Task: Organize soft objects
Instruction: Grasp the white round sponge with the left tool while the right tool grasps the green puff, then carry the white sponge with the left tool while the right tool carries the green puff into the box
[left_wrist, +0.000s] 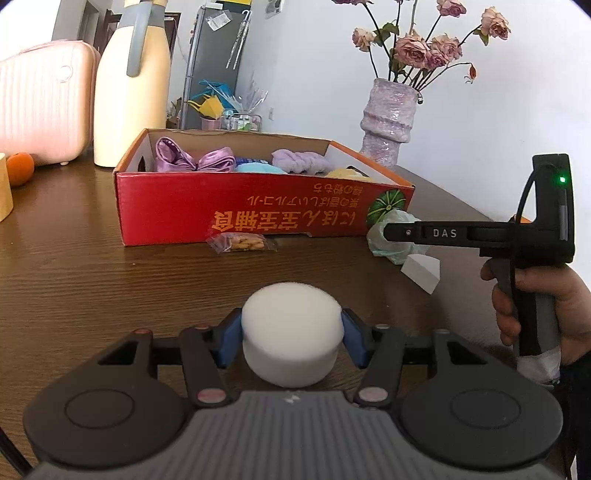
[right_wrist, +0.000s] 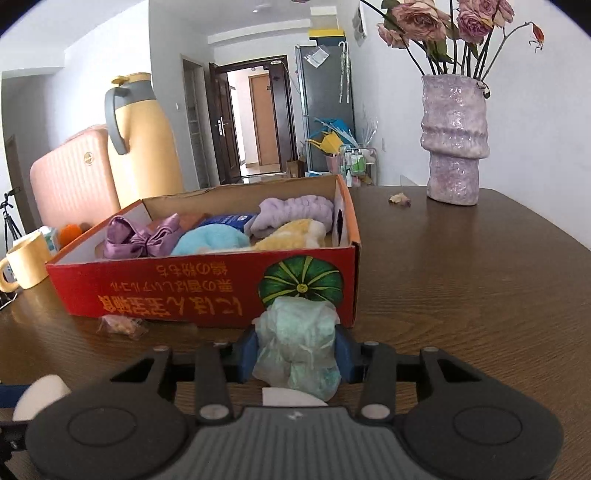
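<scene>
My left gripper (left_wrist: 291, 332) is shut on a white round sponge (left_wrist: 290, 332), held just above the wooden table in front of a red cardboard box (left_wrist: 258, 210). My right gripper (right_wrist: 297, 350) is shut on a crumpled pale green bag (right_wrist: 297, 343), close to the box's front right corner (right_wrist: 347, 288). It also shows in the left wrist view (left_wrist: 391, 236). The box holds a purple satin bow (right_wrist: 140, 236), a light blue plush (right_wrist: 210, 240), a yellow plush (right_wrist: 291, 232) and a lilac fluffy band (right_wrist: 295, 214). A white wedge sponge (left_wrist: 421, 271) lies under the right gripper.
A small snack packet (left_wrist: 242, 243) lies against the box front. A yellow thermos (left_wrist: 131, 81) and pink case (left_wrist: 44, 107) stand behind the box on the left, with an orange (left_wrist: 20, 168) and a yellow mug (right_wrist: 27, 262). A lilac vase (right_wrist: 456, 140) stands back right.
</scene>
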